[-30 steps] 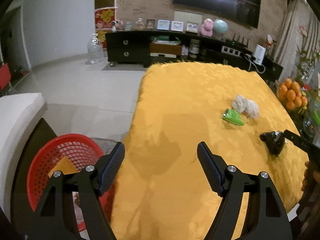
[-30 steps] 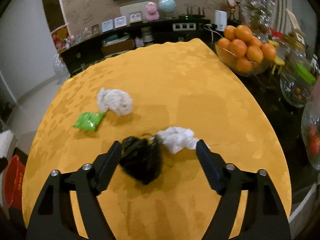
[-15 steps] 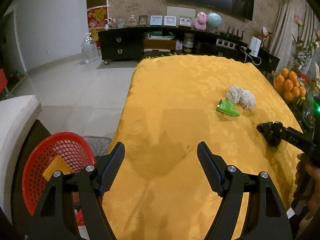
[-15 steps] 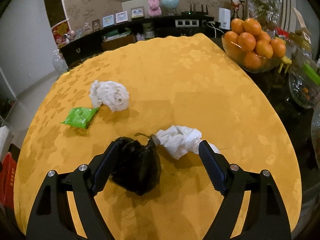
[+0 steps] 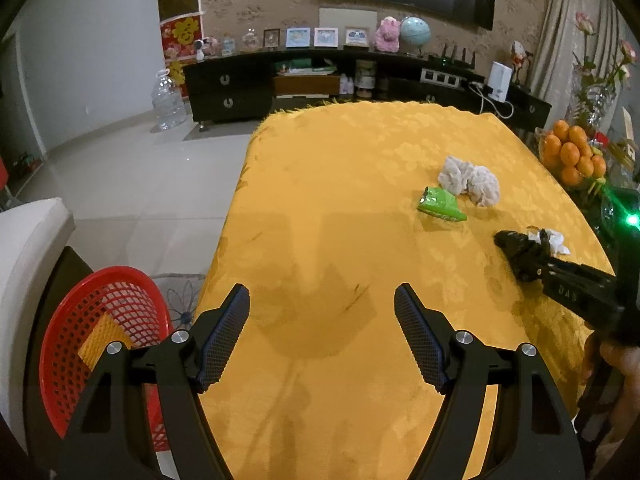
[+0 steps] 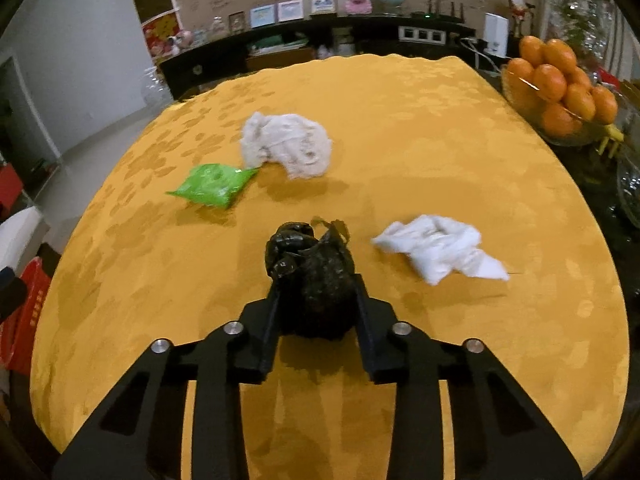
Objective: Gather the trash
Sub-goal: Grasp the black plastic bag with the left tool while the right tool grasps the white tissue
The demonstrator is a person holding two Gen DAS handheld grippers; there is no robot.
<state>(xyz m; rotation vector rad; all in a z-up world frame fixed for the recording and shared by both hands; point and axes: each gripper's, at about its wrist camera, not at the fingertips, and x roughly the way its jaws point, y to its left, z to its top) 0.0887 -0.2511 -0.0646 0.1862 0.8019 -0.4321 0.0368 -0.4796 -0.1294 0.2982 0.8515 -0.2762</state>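
From my left wrist camera the yellow tablecloth (image 5: 340, 208) fills most of the view, its near end cut off by the frame and by my own tool. At nine o'clock low, the red mesh basket (image 5: 100, 320) sits below the table edge beside a white cushion (image 5: 28, 248); I see only part of the basket, and the yellow thing inside it is too broken up by the mesh to name. My left gripper (image 5: 322, 336) hangs released over bare cloth, nothing between its jaws.

On my right wrist camera, at twelve o'clock from the tool, lies a crumpled grey-white tissue wad (image 6: 286, 144) with a green wrapper (image 6: 212, 186) touching its eleven-o'clock corner. At two o'clock, a white tissue (image 6: 436, 252) lies just beside the gripper, slightly blurred. A bowl of oranges (image 6: 560, 88) stands off the cloth at one o'clock, its far side cut by the frame.

My right gripper (image 6: 316, 300) has just been closing and now clenches the black bag (image 6: 312, 272), a knotted crumpled bundle; its pads press both flanks, hiding the bundle's lower half. I cannot tell whether it still touches the cloth. At four o'clock on the left camera a hand (image 5: 616, 364) shows, mostly cropped.
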